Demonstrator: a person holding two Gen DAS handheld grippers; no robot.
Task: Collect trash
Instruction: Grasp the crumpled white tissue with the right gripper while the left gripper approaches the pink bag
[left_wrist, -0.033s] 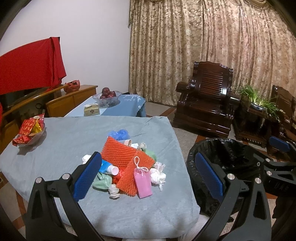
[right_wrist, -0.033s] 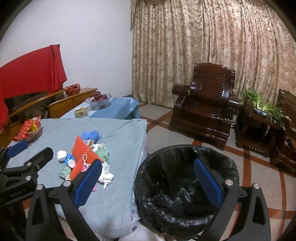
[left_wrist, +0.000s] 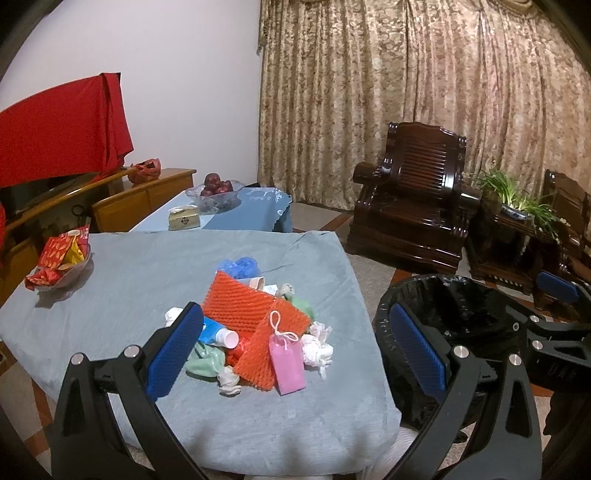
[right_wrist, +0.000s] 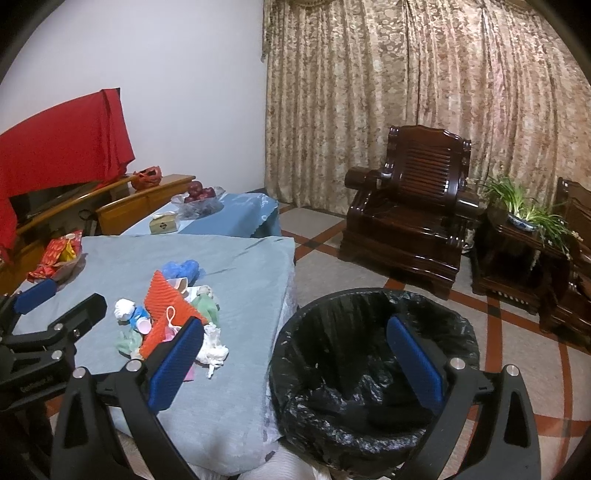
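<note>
Beside the trash pile (left_wrist: 258, 332), only right view shows bin (right_wrist: 373, 373) interior

A matt grey-blue cloth (left_wrist: 129, 291) covers the worktop. The orange netting (left_wrist: 243, 302) looks like ribbed foam mesh; the pink tag (left_wrist: 287, 365) is smooth, with a string loop. White tissues (left_wrist: 317, 349) are crumpled paper. The bin liner (right_wrist: 332, 369) is glossy, wrinkled black plastic. Each claw has matt black plastic arms, textured blue pads (left_wrist: 173, 354) and shiny metal rivets. The armchair (left_wrist: 410, 199) is dark, polished wood.
</note>
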